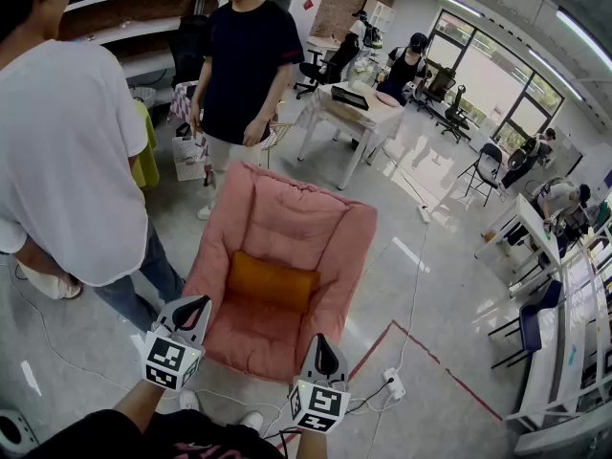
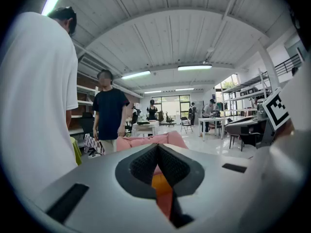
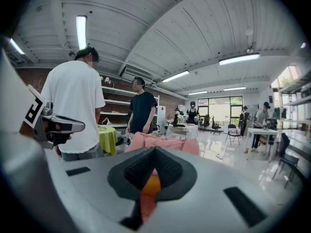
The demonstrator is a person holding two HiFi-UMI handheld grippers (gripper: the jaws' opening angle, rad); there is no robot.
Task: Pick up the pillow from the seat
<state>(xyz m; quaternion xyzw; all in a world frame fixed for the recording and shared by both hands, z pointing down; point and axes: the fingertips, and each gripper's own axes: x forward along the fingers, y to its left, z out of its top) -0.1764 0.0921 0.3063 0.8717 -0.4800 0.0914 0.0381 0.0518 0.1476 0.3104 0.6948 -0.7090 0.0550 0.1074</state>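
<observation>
An orange pillow (image 1: 272,281) lies on the seat of a pink padded chair (image 1: 287,223) in the head view. My left gripper (image 1: 198,304) hovers near the chair's front left corner, shut with nothing in it. My right gripper (image 1: 323,344) hangs over the chair's front right edge, also shut and empty. In the left gripper view the pillow (image 2: 160,182) shows as an orange patch through the gap behind the closed jaws of the left gripper (image 2: 158,147). The right gripper view shows the pillow (image 3: 152,184) the same way past the right gripper (image 3: 155,150).
A person in a white shirt (image 1: 72,151) stands close at the chair's left. Another in a dark shirt (image 1: 244,65) stands behind it. A white table (image 1: 352,108) is farther back. A power strip (image 1: 393,383) and cables lie on the floor at the right, by red floor tape (image 1: 421,350).
</observation>
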